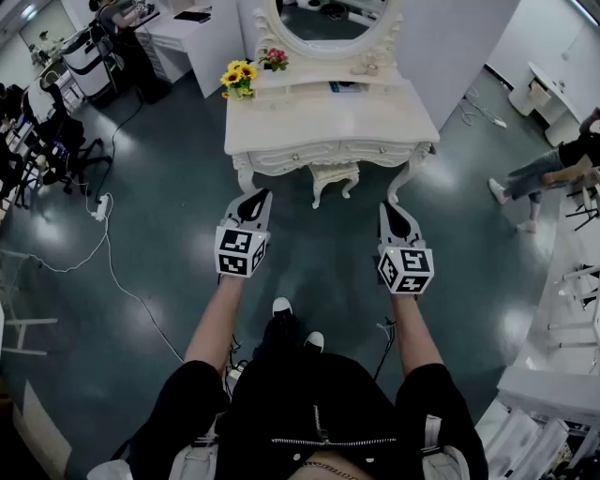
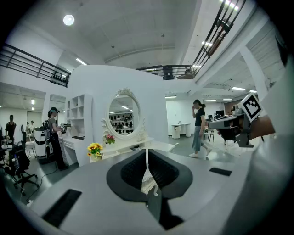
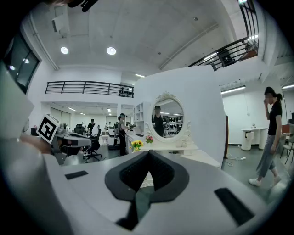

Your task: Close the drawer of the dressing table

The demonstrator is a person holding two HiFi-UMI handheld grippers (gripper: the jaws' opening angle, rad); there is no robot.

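Observation:
The white dressing table [image 1: 375, 117] with its oval mirror [image 1: 328, 23] stands ahead of me across a stretch of floor. Its drawer fronts [image 1: 328, 153] run along the near edge; from here I cannot tell whether one stands out. My left gripper [image 1: 254, 201] and right gripper [image 1: 395, 212] are held side by side, short of the table and touching nothing. Both are shut and empty. In the left gripper view the left gripper [image 2: 147, 158] has its pads together in front of the table [image 2: 151, 146]. The right gripper [image 3: 148, 159] looks the same before the table [image 3: 193, 153].
Yellow flowers [image 1: 237, 77] and a small pink bunch [image 1: 275, 58] stand on the table's left side. A cable [image 1: 103, 253] trails over the floor at the left. A person [image 1: 534, 178] walks at the right; others, chairs and desks [image 1: 56, 103] are at the far left.

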